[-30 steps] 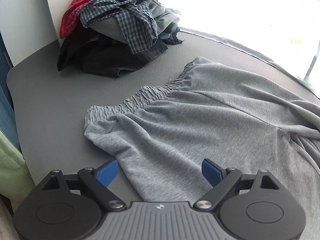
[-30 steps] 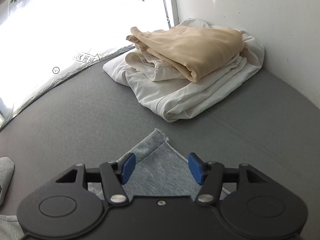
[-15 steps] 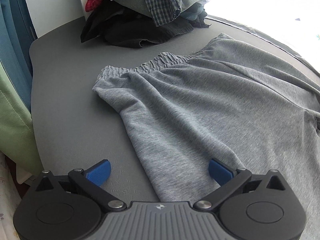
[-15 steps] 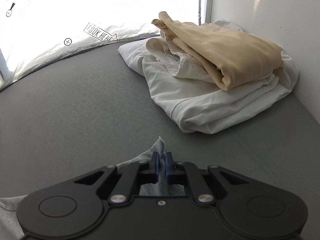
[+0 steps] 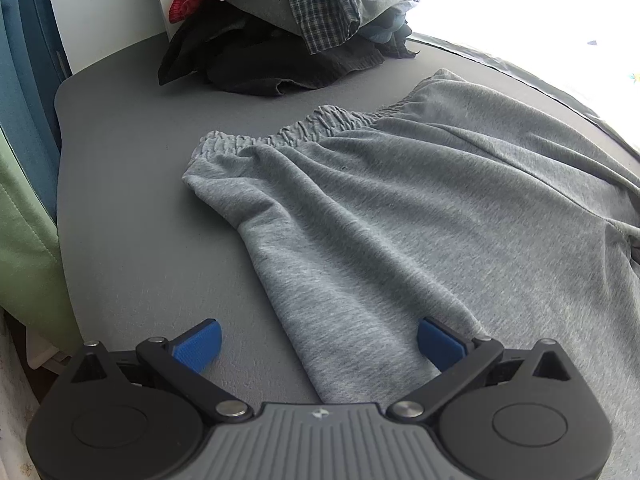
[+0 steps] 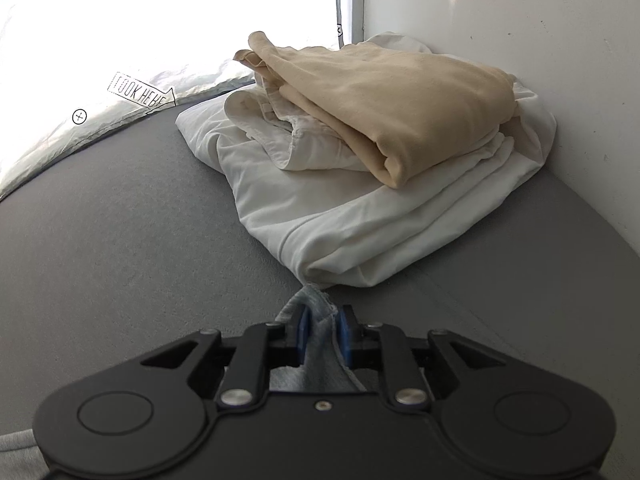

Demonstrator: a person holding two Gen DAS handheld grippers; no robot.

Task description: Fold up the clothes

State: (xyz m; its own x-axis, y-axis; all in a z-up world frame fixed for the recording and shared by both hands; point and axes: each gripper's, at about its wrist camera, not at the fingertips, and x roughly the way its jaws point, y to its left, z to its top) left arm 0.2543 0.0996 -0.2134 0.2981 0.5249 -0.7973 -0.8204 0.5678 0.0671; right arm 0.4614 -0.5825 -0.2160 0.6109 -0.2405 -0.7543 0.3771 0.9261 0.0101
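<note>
Left wrist view shows a gray mat (image 5: 132, 208) carrying gray shorts (image 5: 420, 220) spread flat, their gathered waistband toward a jumbled heap of clothes (image 5: 288, 28) (plaid, red, black) at the mat's far edge against a white wall (image 5: 108, 12). Beyond the mat's left edge hang blue and green fabrics. The left gripper (image 5: 318, 344) stands wide open, low over the near leg of the shorts: one blue pad (image 5: 198, 344) is over bare mat, the other over the cloth.

Right wrist view has the right gripper (image 6: 322, 334) pressed together, pinching a corner of the shorts (image 6: 316, 344) just short of a folded stack (image 6: 384, 168) of white and tan garments in the corner by the wall. Past the stack, a bright sheet (image 6: 100, 40) bears a carrot drawing and an arrow label (image 6: 140, 94) reading "LOOK HERE".
</note>
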